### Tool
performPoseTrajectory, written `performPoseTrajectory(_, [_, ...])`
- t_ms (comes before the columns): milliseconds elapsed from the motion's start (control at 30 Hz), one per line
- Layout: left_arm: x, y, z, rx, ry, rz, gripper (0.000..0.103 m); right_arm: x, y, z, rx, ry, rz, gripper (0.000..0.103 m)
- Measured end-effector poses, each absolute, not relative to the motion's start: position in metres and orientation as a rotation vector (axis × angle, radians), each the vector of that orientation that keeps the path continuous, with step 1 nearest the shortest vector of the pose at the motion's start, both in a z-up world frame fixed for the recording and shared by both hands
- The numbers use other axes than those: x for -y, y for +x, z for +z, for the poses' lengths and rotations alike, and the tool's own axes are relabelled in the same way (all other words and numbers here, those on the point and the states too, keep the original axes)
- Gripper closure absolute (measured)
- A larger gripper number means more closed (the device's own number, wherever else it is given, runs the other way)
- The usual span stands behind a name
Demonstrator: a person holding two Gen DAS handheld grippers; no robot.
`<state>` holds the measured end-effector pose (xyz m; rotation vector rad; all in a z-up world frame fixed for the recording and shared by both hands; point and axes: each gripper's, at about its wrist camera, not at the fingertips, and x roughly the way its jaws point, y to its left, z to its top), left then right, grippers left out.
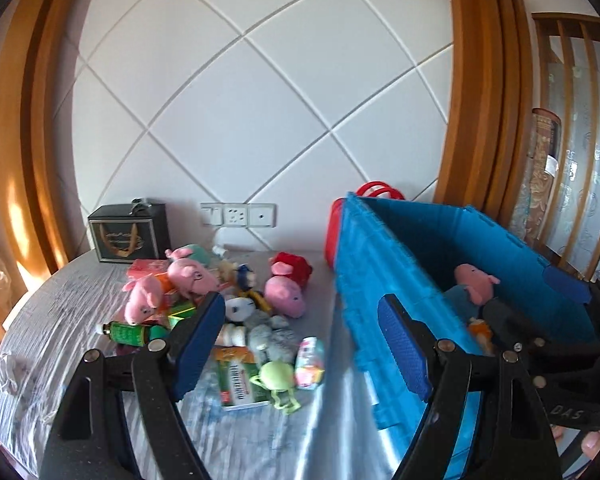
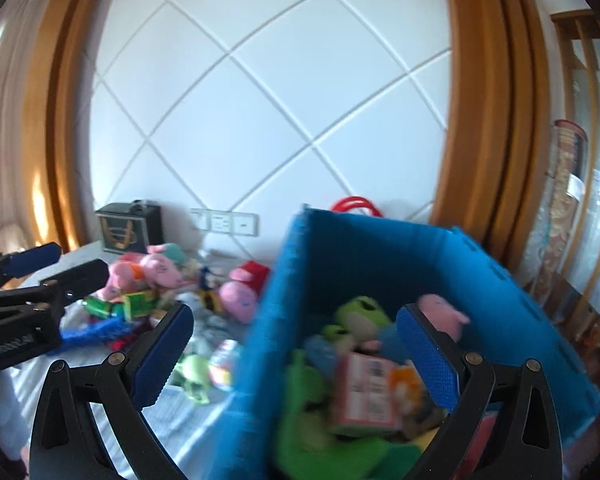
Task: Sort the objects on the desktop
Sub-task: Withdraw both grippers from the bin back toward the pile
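Beside the blue bin (image 1: 400, 264) on the worktop (image 1: 60, 320) we hold both grippers empty — the left gripper (image 1: 300, 344) with fingers spread wide over the loose pile, the right gripper (image 2: 296, 356) equally wide at the bin's near wall. Several toys already lie in the bin; pink pigs (image 1: 188, 276), a green bottle (image 1: 134, 333) and a green monster toy (image 1: 277, 376) wait outside it. We judge ourselves between drops — next we must pick one item, lower the fingers astride it and close.
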<state>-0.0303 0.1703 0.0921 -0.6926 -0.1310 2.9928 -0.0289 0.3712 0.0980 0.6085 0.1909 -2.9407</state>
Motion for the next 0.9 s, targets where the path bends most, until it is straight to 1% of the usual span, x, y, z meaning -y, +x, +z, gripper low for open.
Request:
performPoseTrajectory(167, [-0.099, -0.037, 0.076, 0.136, -0.731, 3.03, 0.024, -0.311, -0.03, 0.092, -0.168, 0.6, -2.891, 0.0])
performPoseTrajectory(300, [-0.05, -0.052, 0.055, 0.142, -0.856, 2.994, 0.024, -0.269, -0.037, 0.081, -0.134, 0.609, -2.892, 0.0])
performPoseTrajectory(467, [-0.008, -0.077, 0.019, 0.161, -1.004, 2.952, 0.024, -0.232, -0.058, 0.053, -0.051, 0.728, -2.887, 0.0])
performPoseTrajectory(700, [0.007, -0.119, -0.051, 0.172, -1.226, 2.872, 0.024, -0.208, -0.091, -0.02, -0.033, 1.002, -2.849, 0.0])
performPoseTrajectory(833, [-0.002, -0.145, -0.095, 0.159, -1.363, 2.803, 0.024, -0.215, -0.117, -0.07, 0.048, 1.186, -2.783, 0.0])
performPoseTrajectory(867, [-0.006, -0.151, -0.105, 0.154, -1.395, 2.788, 0.024, -0.217, -0.123, -0.081, 0.057, 1.227, -2.77, 0.002])
performPoseTrajectory(900, [-0.01, -0.158, -0.115, 0.146, -1.428, 2.77, 0.024, -0.22, -0.131, -0.094, 0.065, 1.271, -2.762, 0.009])
